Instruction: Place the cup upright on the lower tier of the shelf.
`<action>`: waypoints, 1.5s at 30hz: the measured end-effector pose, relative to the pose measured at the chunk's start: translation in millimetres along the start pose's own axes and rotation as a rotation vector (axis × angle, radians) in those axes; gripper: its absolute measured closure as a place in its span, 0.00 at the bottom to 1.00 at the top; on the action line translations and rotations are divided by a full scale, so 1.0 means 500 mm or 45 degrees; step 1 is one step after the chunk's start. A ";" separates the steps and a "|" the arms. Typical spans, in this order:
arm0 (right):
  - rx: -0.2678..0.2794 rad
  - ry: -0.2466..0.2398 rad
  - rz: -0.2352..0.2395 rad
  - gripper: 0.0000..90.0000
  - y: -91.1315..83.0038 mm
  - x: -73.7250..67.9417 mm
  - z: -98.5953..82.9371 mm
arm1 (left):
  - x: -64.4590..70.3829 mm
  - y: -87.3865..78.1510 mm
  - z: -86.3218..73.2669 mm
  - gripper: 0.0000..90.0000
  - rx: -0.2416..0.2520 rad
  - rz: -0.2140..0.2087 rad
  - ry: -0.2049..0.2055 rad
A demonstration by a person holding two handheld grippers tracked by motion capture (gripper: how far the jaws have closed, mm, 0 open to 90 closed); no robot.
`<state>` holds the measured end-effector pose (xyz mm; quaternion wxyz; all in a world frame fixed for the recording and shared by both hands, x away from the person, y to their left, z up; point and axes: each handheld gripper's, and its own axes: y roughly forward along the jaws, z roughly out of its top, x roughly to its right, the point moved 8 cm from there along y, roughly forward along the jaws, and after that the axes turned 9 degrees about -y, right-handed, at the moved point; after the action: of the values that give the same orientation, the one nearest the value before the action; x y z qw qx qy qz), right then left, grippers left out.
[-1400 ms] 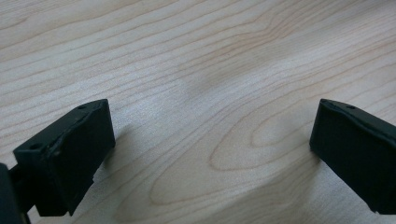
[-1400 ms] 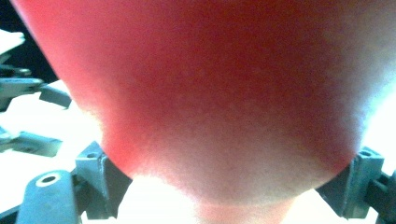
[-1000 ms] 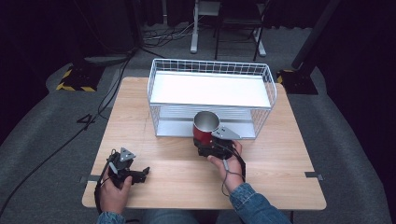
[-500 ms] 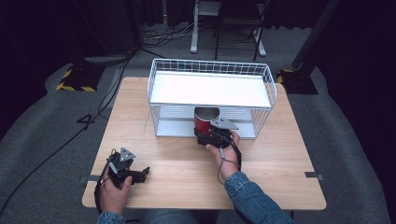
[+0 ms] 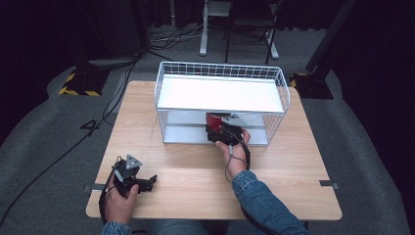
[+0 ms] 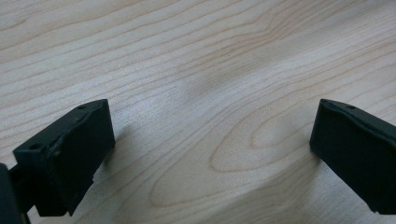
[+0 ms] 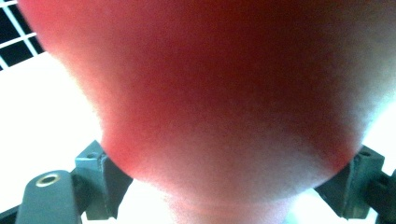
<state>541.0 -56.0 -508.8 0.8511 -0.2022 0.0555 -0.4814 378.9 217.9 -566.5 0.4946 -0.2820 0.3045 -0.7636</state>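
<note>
Table: a light wooden table [image 5: 195, 171] with plain grain, on a grey floor; every place below is given against the wire rack on it.
Wire rack: a white wire rack [image 5: 221, 100] with 2 levels stands on the far half of the table; its upper shelf is a flat white panel ringed by a low wire rail, and its lower level is open at the front, on the person's side.
Red cup: a red cup [image 5: 213, 120] sits at the front opening of the rack's lower level, just under the front edge of the upper shelf and about midway along it; whether its base rests on the lower shelf cannot be told. In the right gripper view the cup [image 7: 224, 93] is a blurred red mass right up against the camera, with white rack wires [image 7: 16, 35] at the upper left.
Right gripper: the right gripper [image 5: 222, 131] is at the rack's front edge, clamped on the red cup, 1 jaw on each side of the cup's lower part in the right gripper view [image 7: 229, 186]. The right hand [image 5: 235, 154] reaches in from the near side, in a blue denim sleeve.
Left gripper: the left gripper [image 5: 149, 181] lies well clear of the rack, near the table's near left corner, held by the left hand [image 5: 120, 196]. In the left gripper view [image 6: 212, 154] its 2 black jaws stand wide apart with only bare wood between them.
</note>
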 end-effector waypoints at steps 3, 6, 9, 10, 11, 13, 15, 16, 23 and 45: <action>0.002 -0.011 -0.014 0.19 0.011 0.006 0.000 | 0.000 0.000 0.000 0.00 0.000 0.000 0.001; -0.004 0.000 -0.025 0.19 0.021 0.010 -0.001 | 0.000 0.000 0.000 0.00 0.000 0.000 0.000; -0.011 0.006 -0.027 0.19 0.028 0.013 -0.003 | 0.000 0.000 0.000 0.00 -0.001 -0.001 0.005; -0.011 0.006 -0.027 0.19 0.028 0.013 -0.003 | 0.000 0.000 0.000 0.00 -0.001 -0.001 0.005; -0.014 0.009 -0.030 0.19 0.033 0.013 -0.004 | 0.000 0.000 0.000 0.00 -0.001 -0.001 0.005; -0.008 0.015 -0.031 0.19 0.037 0.015 -0.007 | 0.000 0.000 0.001 0.00 0.000 -0.002 0.002; -0.011 0.026 -0.028 0.19 0.041 0.016 -0.011 | 0.000 0.001 0.001 0.00 0.001 -0.001 0.002; -0.015 0.030 -0.025 0.19 0.043 0.016 -0.013 | 0.000 0.001 0.001 0.00 0.001 -0.001 0.001; -0.016 -0.024 -0.036 0.19 0.046 0.016 -0.019 | 0.000 0.001 0.001 0.00 0.000 -0.001 0.002; -0.022 -0.051 -0.064 0.18 0.044 0.017 -0.017 | 0.000 0.001 0.001 0.00 0.001 -0.001 0.002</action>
<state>560.5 -55.6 -524.2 0.8378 -0.2206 0.0376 -0.4981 379.5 217.7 -566.6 0.4942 -0.2815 0.3045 -0.7641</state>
